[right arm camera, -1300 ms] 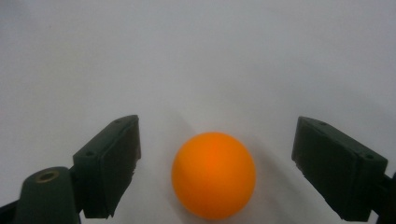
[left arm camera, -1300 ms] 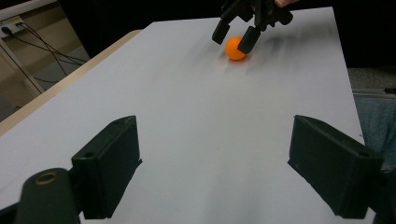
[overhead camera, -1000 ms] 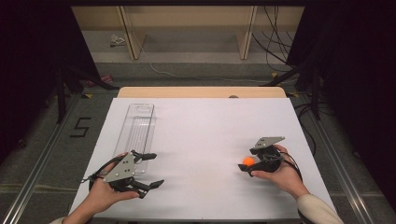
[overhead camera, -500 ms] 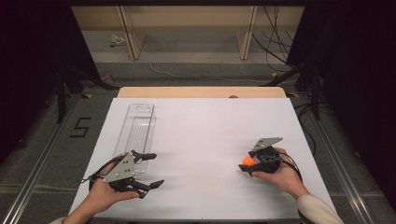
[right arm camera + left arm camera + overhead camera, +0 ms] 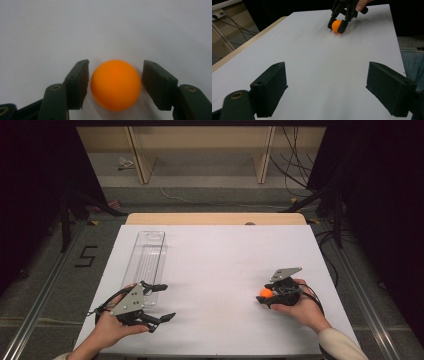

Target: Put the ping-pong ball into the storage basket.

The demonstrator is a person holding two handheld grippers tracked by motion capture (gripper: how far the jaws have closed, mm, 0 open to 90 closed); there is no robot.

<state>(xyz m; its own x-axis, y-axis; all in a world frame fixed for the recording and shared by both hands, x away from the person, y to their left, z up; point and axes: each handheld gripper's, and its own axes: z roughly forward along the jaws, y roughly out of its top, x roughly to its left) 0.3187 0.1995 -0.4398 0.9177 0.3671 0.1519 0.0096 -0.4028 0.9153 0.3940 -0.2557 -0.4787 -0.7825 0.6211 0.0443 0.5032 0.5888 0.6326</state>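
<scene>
While both hands kept their earlier places, the right gripper [image 5: 265, 296] had just been closing its jaws about the orange ball [image 5: 265, 293], which lay on the white table [image 5: 220, 265] at its right side. The pads stood tight against the ball, apparently touching, though blur left contact uncertain. Left gripper [image 5: 161, 302]: jaws wide, nothing between them, beside the clear tray [image 5: 148, 251], unchanged.

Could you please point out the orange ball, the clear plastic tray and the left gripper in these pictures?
orange ball [image 5: 115, 84], right gripper view, middle of its front face.
clear plastic tray [image 5: 149, 251], high view, its ribbed floor.
left gripper [image 5: 165, 301], high view, midway between its two fingertips.
</scene>
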